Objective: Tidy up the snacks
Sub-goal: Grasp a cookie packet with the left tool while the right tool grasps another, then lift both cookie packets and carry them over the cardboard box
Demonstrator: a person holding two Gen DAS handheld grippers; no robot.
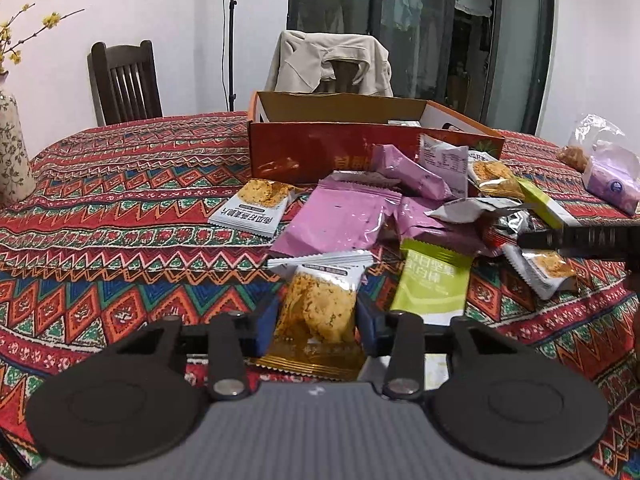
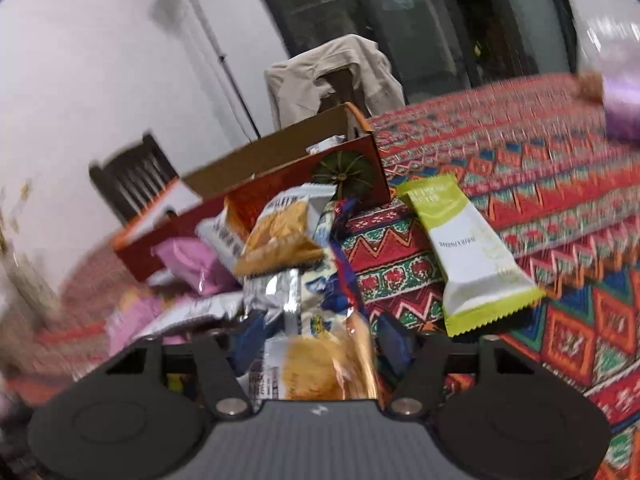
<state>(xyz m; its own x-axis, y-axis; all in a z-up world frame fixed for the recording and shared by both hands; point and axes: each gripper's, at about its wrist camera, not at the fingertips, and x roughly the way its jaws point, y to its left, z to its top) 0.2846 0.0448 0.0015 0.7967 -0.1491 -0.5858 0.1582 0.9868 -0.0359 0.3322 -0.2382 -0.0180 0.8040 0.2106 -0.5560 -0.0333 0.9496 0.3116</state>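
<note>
Blue pads of the left gripper (image 1: 316,320) clamp a white-and-gold cracker packet (image 1: 316,312), long axis pointing away toward the red cardboard box (image 1: 320,152); right gripper (image 2: 316,340) squeezes another yellow cracker packet (image 2: 320,364) on the patterned tablecloth (image 2: 520,160).

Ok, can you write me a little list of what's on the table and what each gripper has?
table cover: patterned red cloth
box: open orange carton behind the pile
pile: pink packet, green bar, other snack packets
left gripper: pads against a cracker packet
right gripper: around a yellow snack packet, blurred
vase: far left
</note>
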